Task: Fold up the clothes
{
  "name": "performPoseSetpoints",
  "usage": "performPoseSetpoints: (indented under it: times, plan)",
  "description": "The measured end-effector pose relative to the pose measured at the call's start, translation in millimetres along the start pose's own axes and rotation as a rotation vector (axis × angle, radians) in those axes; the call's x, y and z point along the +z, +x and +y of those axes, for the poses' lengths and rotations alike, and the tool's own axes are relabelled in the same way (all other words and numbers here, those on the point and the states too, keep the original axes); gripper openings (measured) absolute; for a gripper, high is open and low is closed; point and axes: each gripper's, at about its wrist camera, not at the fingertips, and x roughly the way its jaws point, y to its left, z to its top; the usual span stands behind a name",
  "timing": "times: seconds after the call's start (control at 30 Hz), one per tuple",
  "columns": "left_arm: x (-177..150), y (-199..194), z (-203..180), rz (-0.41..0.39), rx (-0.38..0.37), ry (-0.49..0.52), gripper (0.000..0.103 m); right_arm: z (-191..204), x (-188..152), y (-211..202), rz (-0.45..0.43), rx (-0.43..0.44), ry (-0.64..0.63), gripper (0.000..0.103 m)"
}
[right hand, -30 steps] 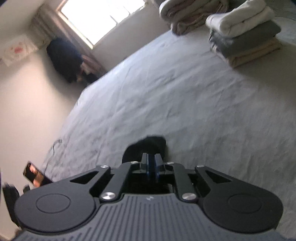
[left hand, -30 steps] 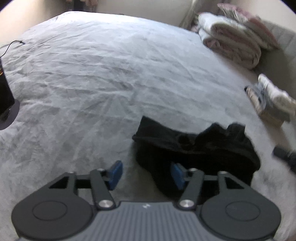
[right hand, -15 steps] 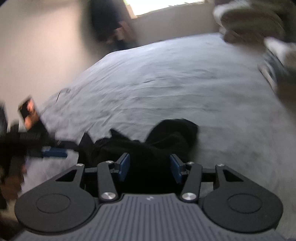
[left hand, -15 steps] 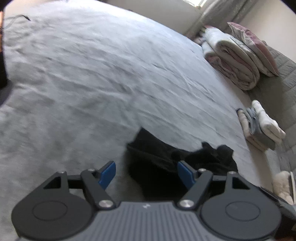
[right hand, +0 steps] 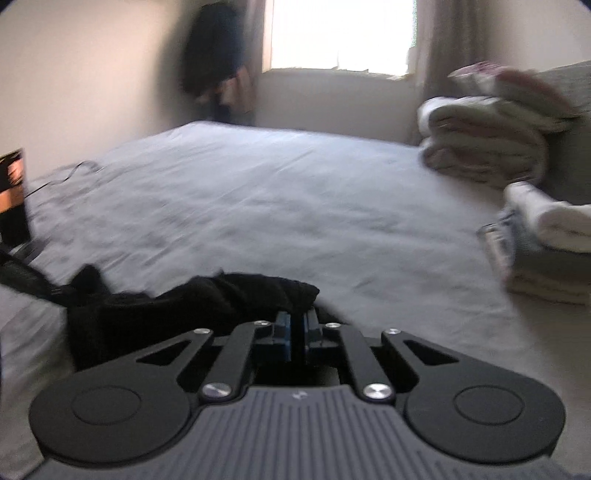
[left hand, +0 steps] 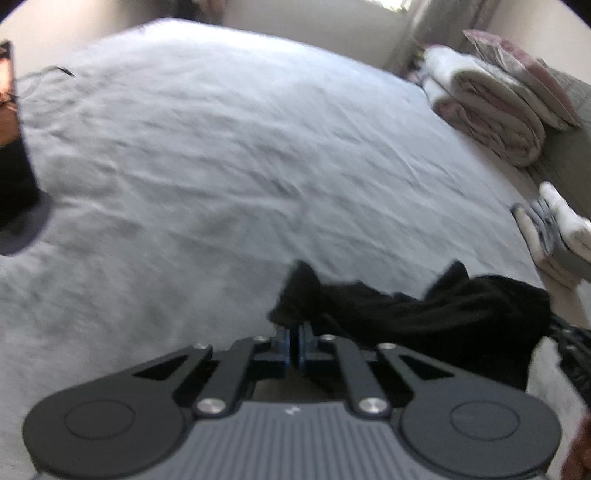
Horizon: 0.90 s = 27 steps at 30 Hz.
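A crumpled black garment (left hand: 424, 310) lies on the grey bed sheet (left hand: 221, 166). My left gripper (left hand: 294, 338) is shut on the garment's left corner, which pokes out past the blue pads. In the right wrist view the same garment (right hand: 207, 299) stretches leftward. My right gripper (right hand: 297, 328) is shut on its right end. The right gripper's body shows at the right edge of the left wrist view (left hand: 576, 354).
A stack of folded clothes (left hand: 554, 232) lies at the right, also in the right wrist view (right hand: 543, 236). Rolled pink-white bedding (left hand: 487, 103) lies behind it. A phone on a dark stand (left hand: 11, 147) is at the left. A window (right hand: 340, 33) is on the far wall.
Both grippers were open half a second ago and have closed on opposite ends of the black garment. The garment is now pulled out between them.
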Motion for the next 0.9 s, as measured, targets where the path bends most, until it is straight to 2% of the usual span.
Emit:
performPoseSetpoints:
  times: [0.13,0.23,0.33,0.47,0.67,0.77,0.9]
  plan:
    - [4,-13,11,-0.054,0.023,-0.017,0.004,-25,7,-10,-0.052,-0.056,0.095,0.006]
    - [4,-22,16,-0.073,-0.010,-0.047,0.004,-38,11,-19,-0.085,-0.061,0.150,0.005]
    - [5,-34,18,-0.131,-0.070,-0.081,0.004,-37,14,-29,-0.136,-0.074,0.163,0.005]
    - [7,-56,16,-0.262,-0.142,-0.118,0.004,-38,19,-46,-0.229,-0.078,0.185,0.005]
    - [5,-90,13,-0.439,-0.239,-0.169,0.004,-47,26,-75,-0.314,-0.067,0.212,0.005]
    - [0,-101,8,-0.445,-0.310,-0.137,0.004,-55,26,-83,-0.323,-0.075,0.209,0.005]
    - [-15,-94,-1,-0.350,-0.427,-0.074,0.004,-70,21,-91,-0.312,-0.099,0.222,0.005]
